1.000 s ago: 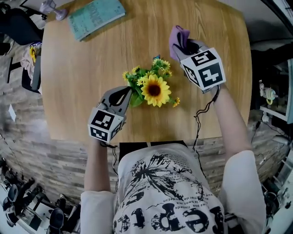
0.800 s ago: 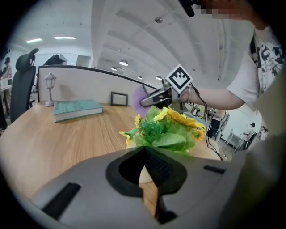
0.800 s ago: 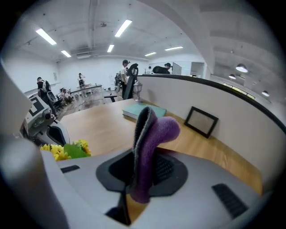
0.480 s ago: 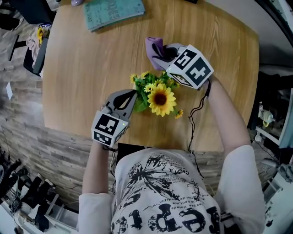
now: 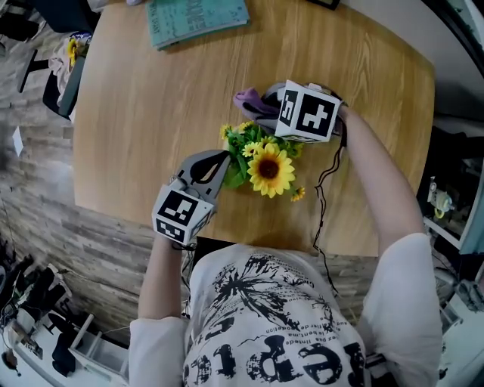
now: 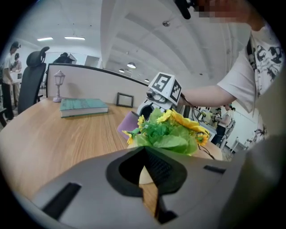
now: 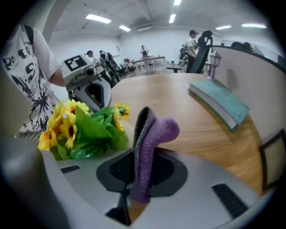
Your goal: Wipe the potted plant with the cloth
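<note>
The potted plant (image 5: 265, 162), a big sunflower among small yellow blooms and green leaves, stands near the front of the round wooden table (image 5: 144, 113). My left gripper (image 5: 223, 157) is shut, its tips against the leaves on the plant's left side; a pale pot shows behind the jaws of my left gripper (image 6: 145, 150) in its own view. My right gripper (image 5: 266, 104) is shut on the purple cloth (image 5: 248, 98), just behind the plant's far side. In the right gripper view the cloth (image 7: 154, 132) stands up between the jaws, with the plant (image 7: 80, 129) to the left.
A teal book (image 5: 198, 19) lies at the table's far edge. A small lamp (image 6: 58, 82) and a picture frame (image 6: 124, 99) stand by the partition behind it. A black cable (image 5: 325, 181) hangs from my right gripper over the table's near right.
My right gripper has swung left and down with the cloth, rolling over, from the plant's right to just behind its top. The left gripper has stayed at the plant's left side.
</note>
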`<state>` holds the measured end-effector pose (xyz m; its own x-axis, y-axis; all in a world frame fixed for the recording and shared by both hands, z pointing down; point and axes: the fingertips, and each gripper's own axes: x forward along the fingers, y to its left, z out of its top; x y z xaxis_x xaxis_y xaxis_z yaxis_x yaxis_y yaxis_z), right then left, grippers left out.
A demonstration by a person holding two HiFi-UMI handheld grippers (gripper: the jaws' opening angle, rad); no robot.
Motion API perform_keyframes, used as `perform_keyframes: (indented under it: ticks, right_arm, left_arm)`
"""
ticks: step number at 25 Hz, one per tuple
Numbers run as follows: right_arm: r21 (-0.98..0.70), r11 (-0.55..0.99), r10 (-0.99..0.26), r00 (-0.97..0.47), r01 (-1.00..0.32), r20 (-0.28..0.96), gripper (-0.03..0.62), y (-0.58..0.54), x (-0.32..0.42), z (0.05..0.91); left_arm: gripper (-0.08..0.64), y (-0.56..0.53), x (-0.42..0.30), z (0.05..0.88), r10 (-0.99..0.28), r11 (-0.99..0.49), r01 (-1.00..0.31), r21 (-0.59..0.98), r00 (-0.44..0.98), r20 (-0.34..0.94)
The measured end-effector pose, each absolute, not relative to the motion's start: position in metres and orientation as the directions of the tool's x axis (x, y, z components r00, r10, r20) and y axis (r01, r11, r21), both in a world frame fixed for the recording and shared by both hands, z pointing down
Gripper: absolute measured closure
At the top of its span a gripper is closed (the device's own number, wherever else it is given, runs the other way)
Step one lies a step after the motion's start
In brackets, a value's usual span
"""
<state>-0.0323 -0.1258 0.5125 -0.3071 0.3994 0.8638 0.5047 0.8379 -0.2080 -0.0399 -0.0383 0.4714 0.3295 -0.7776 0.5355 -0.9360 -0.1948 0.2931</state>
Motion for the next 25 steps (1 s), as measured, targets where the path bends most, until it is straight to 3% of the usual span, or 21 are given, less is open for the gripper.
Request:
perform_keyframes:
  ticks: [3,9,25]
  right_arm:
    - [-0.214,0.745,0.402,-0.17,0.632,0.899,0.518,-0.117,-0.018,0.521]
    - [-0.182,0.584,0.379,-0.066,0.791,0.923,0.523,-0.109,-0.012,0.524]
    - [-0.226,0.558,0.344,0.025,0.799,0.939,0.523,-0.113,0.041,0.525]
  left_arm:
    - [0.557,-0.04,-0.04,0.47,-0.784,-0.189,-0.942,0.277,0.315,0.535]
    - [0.557,-0.041,-0.041,0.474,-0.792,-0.16,-0.951,0.264,0.284,0.541]
    - [0.555,-0.046,-0.04,0.474,-0.776,-0.168,-0.958,0.234,0.275,0.567]
